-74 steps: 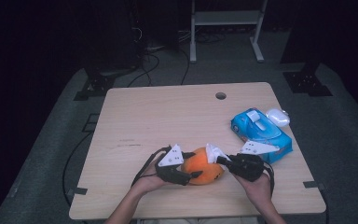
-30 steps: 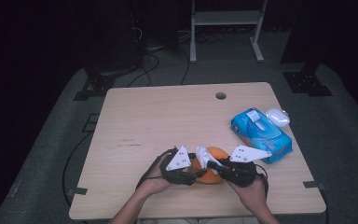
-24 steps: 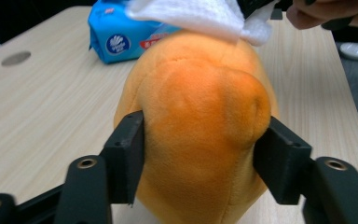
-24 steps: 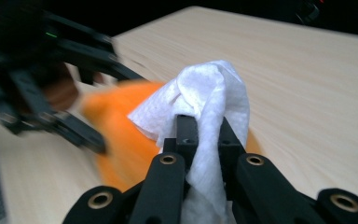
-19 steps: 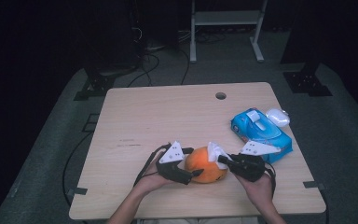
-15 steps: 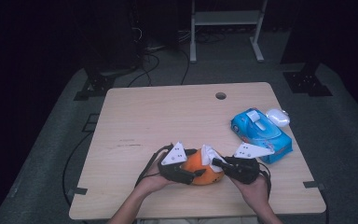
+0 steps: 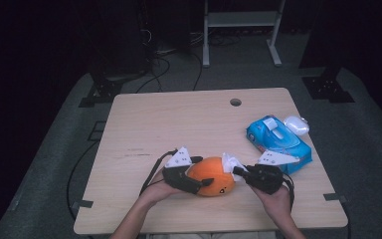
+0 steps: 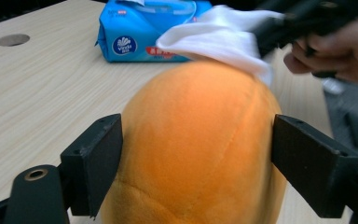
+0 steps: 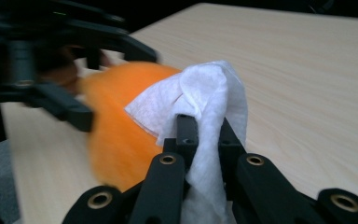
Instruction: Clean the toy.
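Observation:
An orange plush toy (image 7: 211,175) lies near the table's front edge. My left gripper (image 7: 201,172) reaches in from the left and has it between its jaws. In the left gripper view both pads (image 8: 98,163) touch the sides of the toy (image 8: 196,154). The jaws of this gripper (image 8: 197,140) have just been opening, with the toy still between them. My right gripper (image 7: 236,170) is shut on a folded white wipe (image 7: 229,162). The wipe (image 9: 200,100) rests on the toy's (image 9: 116,135) upper right side, pinched by that gripper (image 9: 204,126).
A blue pack of wipes (image 7: 278,144) lies at the right of the wooden table (image 7: 179,124), with a small white object (image 7: 296,124) at its far end. A round hole (image 7: 235,102) sits near the back edge. Cables trail off the front left.
The right gripper has rubbed the wipe to and fro over the toy's top and now stands at its right end. The left jaws have spread wider around the toy.

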Action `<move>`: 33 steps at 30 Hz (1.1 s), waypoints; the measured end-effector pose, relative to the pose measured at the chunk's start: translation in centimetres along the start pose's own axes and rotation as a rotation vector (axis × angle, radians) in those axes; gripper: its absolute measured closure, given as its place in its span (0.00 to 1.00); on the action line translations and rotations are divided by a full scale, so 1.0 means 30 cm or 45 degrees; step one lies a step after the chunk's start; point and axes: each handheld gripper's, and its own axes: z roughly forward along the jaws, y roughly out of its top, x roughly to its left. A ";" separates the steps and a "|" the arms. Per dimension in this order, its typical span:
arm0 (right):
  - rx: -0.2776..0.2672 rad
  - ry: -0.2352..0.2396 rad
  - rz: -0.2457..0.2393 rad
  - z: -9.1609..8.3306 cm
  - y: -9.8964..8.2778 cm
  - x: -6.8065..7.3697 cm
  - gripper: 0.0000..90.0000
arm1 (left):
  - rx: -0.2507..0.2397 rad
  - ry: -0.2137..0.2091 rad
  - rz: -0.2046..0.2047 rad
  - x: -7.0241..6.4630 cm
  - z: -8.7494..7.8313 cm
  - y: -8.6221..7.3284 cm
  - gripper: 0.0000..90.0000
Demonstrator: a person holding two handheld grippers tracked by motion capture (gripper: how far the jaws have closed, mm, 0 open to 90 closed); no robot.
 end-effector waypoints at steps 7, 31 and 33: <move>0.030 -0.023 0.005 0.006 -0.017 -0.015 0.93 | 0.012 0.087 0.060 -0.011 0.012 -0.014 0.40; 0.065 0.001 -0.067 0.049 -0.032 0.029 0.93 | -0.052 0.159 -0.247 0.098 -0.017 -0.069 0.42; 0.078 -0.001 -0.110 0.057 -0.023 0.051 0.93 | -0.044 0.157 -0.245 0.095 -0.018 -0.067 0.42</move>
